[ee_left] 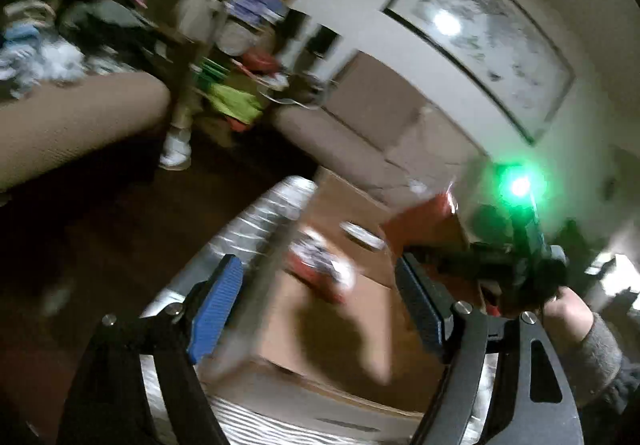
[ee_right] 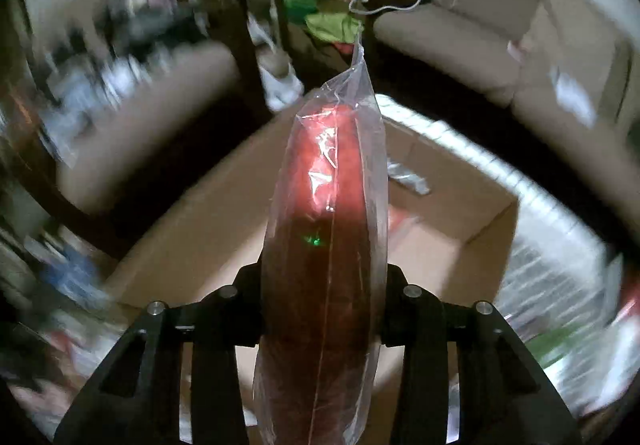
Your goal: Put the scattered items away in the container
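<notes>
— So, what does your left claw have?

— Nothing. My left gripper hangs over the cardboard box with its jaws spread wide, and the blue pads grip only air. Between them I look down onto the brown floor of the box, where a red and white packet lies, too blurred for me to name. Just beyond it sits a small white thing, blurred as well.

— And further right?

— In the left wrist view my right hand shows at the edge, wrapped round the other tool, with a green light glaring above it. A red item in clear plastic juts out ahead of that tool, above the far right part of the box.

— Is the right claw holding it?

— Yes. My right gripper is clamped on that red item in clear plastic; the jaws press on both its sides, and it stands on edge, straight out along the fingers. The loose end of the plastic rises to a thin point at the far tip. A green glint sits on the red surface.

— Where is it against the box?

— Above the open cardboard box, not resting in it. Below and to the right, a silvery packet lies against the box's far wall. A beige sofa stands well behind.
</notes>
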`<action>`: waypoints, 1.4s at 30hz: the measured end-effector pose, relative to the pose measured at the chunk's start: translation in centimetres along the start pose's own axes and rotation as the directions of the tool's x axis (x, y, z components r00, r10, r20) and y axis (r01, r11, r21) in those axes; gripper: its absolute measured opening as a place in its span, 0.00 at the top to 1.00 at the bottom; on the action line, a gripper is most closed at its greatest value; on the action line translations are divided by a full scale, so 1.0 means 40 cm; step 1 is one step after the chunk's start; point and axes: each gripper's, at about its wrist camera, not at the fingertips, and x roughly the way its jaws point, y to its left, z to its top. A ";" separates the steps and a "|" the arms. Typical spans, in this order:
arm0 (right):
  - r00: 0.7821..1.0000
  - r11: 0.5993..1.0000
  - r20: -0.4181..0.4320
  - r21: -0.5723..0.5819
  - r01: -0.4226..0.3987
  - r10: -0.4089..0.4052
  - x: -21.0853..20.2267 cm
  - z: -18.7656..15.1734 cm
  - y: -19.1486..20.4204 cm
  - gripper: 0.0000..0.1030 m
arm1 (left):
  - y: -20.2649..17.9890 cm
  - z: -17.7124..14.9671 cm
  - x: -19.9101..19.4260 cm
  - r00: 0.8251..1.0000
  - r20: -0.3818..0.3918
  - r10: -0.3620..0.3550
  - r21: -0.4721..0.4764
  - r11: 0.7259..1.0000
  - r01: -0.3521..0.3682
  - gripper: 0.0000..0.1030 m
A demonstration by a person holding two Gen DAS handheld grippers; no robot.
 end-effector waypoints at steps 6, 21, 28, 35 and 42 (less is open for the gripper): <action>0.980 0.924 -0.086 -0.356 0.138 -0.179 0.208 0.007 0.157 0.63 | -0.018 -0.014 0.026 0.996 -0.064 0.068 0.120 0.991 -0.060 0.23; 0.949 0.582 0.023 -0.785 0.212 -0.315 0.463 -0.113 0.280 0.53 | 0.018 -0.020 0.030 0.989 -0.147 0.009 0.096 0.995 0.005 0.23; 0.973 0.678 0.087 -0.704 0.210 -0.212 0.336 -0.101 0.246 0.12 | -0.007 -0.027 0.038 0.986 -0.164 0.025 0.146 0.989 -0.001 0.23; 0.999 0.960 -0.009 -0.275 -0.044 0.043 0.140 -0.024 0.034 0.11 | -0.003 -0.022 0.031 0.986 -0.166 0.025 0.138 0.990 -0.002 0.23; 0.901 0.870 -0.107 0.331 -0.367 0.420 0.184 -0.050 -0.147 0.12 | -0.037 -0.038 0.030 0.984 -0.178 0.025 0.210 0.978 0.014 0.23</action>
